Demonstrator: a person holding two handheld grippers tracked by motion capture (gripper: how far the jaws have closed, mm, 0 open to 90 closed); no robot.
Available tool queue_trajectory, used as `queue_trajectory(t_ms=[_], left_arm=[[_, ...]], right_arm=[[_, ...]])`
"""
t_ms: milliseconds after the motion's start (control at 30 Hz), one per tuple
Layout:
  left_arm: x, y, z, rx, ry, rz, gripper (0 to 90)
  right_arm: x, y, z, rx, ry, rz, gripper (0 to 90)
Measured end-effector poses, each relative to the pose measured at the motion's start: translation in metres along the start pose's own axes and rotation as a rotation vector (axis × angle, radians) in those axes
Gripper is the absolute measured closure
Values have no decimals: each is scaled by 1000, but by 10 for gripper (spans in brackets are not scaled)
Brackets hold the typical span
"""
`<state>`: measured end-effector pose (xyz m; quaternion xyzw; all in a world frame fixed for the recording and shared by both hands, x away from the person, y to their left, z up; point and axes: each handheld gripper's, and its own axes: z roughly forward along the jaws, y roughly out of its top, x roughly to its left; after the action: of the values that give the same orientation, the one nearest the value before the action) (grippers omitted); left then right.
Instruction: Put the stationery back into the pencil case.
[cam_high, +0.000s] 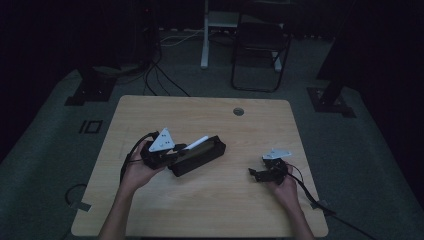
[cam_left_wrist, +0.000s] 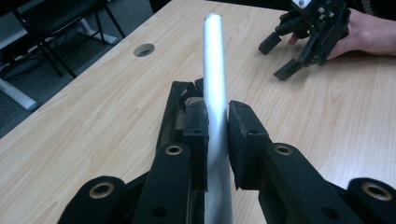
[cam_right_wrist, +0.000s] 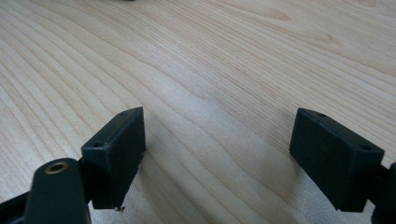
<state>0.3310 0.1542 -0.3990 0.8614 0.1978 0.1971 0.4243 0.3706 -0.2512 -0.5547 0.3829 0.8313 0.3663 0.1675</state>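
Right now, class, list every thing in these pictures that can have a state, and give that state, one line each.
Left hand-held gripper: shut on the silver tube, jaws pressed to both its sides.
Silver tube: gripped, held over the black case, tilted.
Black case: open, lying on the table.
Right hand-held gripper: open, jaws wide apart, holding nothing, low over the table.
Table: bare wood.
Chair: upright, unoccupied, beyond the table.

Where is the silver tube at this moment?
The silver tube is clamped between the jaws of the left gripper, left of the table's centre in the high view, angled above a black case lying on the wood.
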Motion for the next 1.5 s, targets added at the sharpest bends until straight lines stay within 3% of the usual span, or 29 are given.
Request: queue_trajectory(t_ms=[1500], left_arm=[[18, -8, 31, 50, 20, -41, 786]], right_arm=[[0, 0, 0, -1, 0, 3, 185]])
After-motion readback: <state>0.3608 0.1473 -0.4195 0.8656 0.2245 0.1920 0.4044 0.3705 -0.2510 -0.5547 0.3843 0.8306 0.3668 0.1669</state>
